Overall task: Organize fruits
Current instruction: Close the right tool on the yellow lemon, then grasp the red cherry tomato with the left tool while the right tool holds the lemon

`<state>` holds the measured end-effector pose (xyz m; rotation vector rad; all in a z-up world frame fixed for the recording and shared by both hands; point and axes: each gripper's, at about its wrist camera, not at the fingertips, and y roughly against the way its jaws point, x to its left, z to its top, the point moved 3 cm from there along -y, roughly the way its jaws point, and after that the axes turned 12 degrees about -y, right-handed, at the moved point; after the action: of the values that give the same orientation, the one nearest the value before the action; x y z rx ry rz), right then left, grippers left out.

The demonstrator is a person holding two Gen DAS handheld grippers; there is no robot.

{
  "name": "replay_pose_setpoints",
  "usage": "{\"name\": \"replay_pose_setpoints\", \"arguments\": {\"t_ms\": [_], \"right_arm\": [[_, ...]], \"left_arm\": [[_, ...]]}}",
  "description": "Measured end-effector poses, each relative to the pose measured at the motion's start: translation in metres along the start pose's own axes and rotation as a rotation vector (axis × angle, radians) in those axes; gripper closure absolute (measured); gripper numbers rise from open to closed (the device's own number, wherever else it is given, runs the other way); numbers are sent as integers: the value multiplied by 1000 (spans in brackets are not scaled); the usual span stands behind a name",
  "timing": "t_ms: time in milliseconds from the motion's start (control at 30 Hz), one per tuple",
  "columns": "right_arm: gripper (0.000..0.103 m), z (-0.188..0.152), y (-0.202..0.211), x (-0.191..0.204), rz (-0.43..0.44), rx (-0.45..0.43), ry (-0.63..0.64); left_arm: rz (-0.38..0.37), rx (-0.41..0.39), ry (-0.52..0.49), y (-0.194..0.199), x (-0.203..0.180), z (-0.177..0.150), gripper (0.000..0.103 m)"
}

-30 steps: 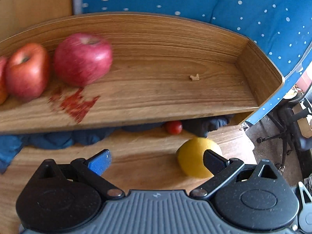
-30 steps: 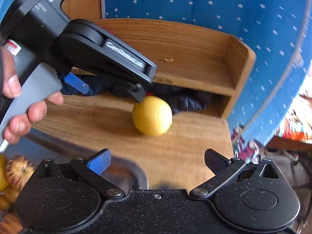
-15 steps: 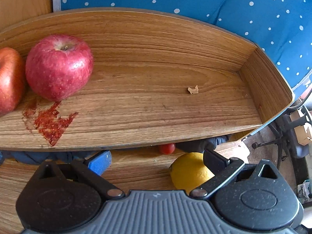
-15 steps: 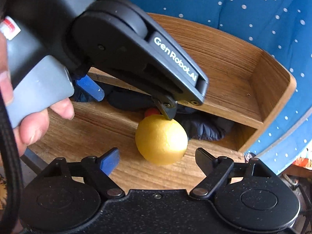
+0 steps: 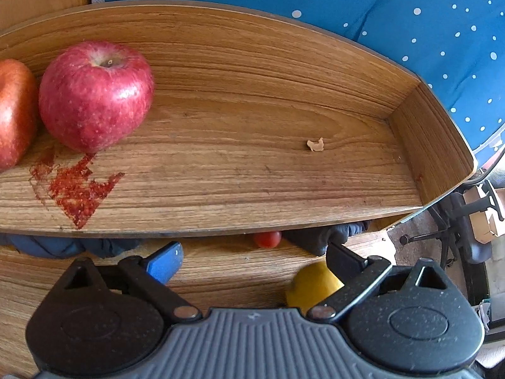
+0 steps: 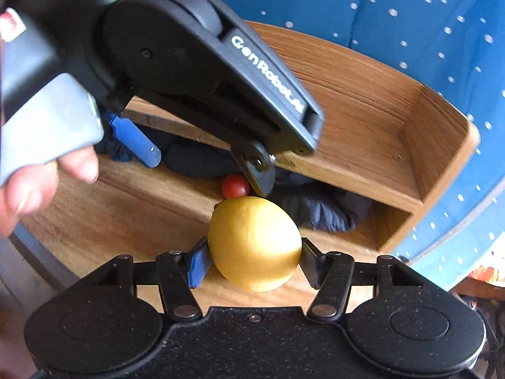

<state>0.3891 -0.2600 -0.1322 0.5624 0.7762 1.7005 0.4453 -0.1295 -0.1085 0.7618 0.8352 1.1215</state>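
Lemon clamped in the right tongs

The right gripper [image 6: 254,260] pinches the lemon [image 6: 254,243] from both sides on the lower wooden shelf [image 6: 104,218]; the left gripper [image 5: 254,257] hangs wide open and empty just above, facing two apples [image 5: 94,94].

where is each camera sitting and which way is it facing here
Left wrist: rides the left gripper, looking forward and down onto the upper wooden shelf with two red apples; its own open fingers show at the bottom.
Right wrist: rides the right gripper, facing the shelf from lower down; its fingers close around the lemon, and the left gripper plus a hand fill the upper left.
Shared: the lemon, the cherry tomato, the shelf, the dark cloth and the blue dotted fabric.
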Motion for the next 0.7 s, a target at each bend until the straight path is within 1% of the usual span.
{"name": "replay_pose_setpoints", "arguments": {"t_ms": [33, 100, 133, 200, 233, 300, 400, 467, 633, 700], "right_arm": [[42, -1, 2, -2, -2, 3, -7], [42, -7, 9, -4, -8, 10, -10], [42, -10, 12, -5, -12, 11, -9], [42, -14, 17, -5, -21, 15, -7], [42, -16, 20, -5, -26, 17, -10], [42, -21, 25, -6, -34, 22, -19], [42, -25, 29, -7, -42, 26, -33], [42, -26, 32, -5, -46, 29, -38], [42, -30, 37, -5, -54, 34, -52], [42, -31, 38, -5, -59, 36, -57]], "left_arm": [[4, -1, -2, -1, -1, -1, 7], [18, -2, -15, -3, -4, -2, 14], [25, -4, -22, -5, -6, -3, 15], [38, -13, -37, -9, -11, -3, 24], [42, -18, -45, -11, -14, -3, 27], [46, -27, -60, -14, -18, -3, 38], [36, -21, -74, -22, -23, -3, 51], [40, -30, -85, -24, -25, -2, 53], [45, -45, -99, -30, -32, 1, 61], [58, -53, -108, -32, -34, 3, 68]]}}
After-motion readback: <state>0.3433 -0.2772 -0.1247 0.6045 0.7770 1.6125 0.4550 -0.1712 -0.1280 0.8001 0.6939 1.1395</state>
